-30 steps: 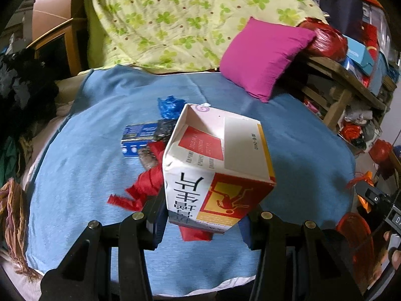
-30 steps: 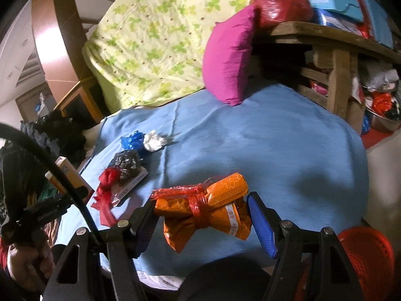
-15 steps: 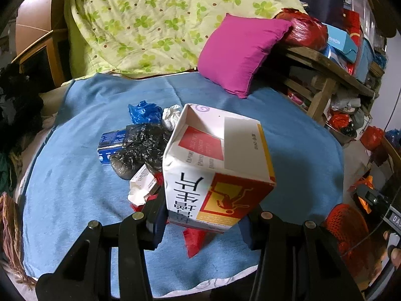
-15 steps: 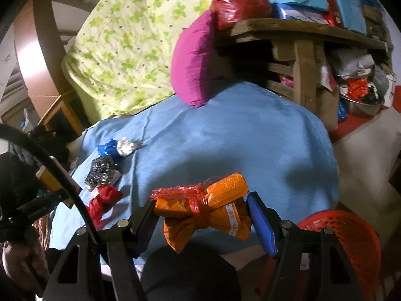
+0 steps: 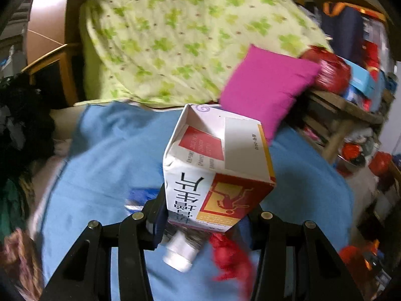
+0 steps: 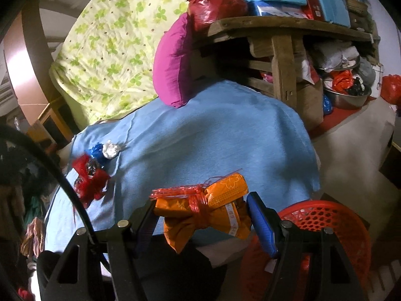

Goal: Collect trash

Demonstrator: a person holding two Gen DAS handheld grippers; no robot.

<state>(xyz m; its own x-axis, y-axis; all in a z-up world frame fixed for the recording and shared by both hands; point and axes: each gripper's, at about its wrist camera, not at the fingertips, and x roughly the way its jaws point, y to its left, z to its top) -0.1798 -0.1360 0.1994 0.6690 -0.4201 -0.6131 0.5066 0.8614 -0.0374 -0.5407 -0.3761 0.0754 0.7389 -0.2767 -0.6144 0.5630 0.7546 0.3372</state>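
Both tools clamped: carton (image 5: 215, 168), bundle (image 6: 203, 213).

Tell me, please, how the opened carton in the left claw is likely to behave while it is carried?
The carton is probably light: its top gapes open and looks empty. Its thin paperboard walls would likely dent under a hard squeeze; one corner already looks creased. The left claw grips only its lower end, so it may tilt or slip if swung quickly.
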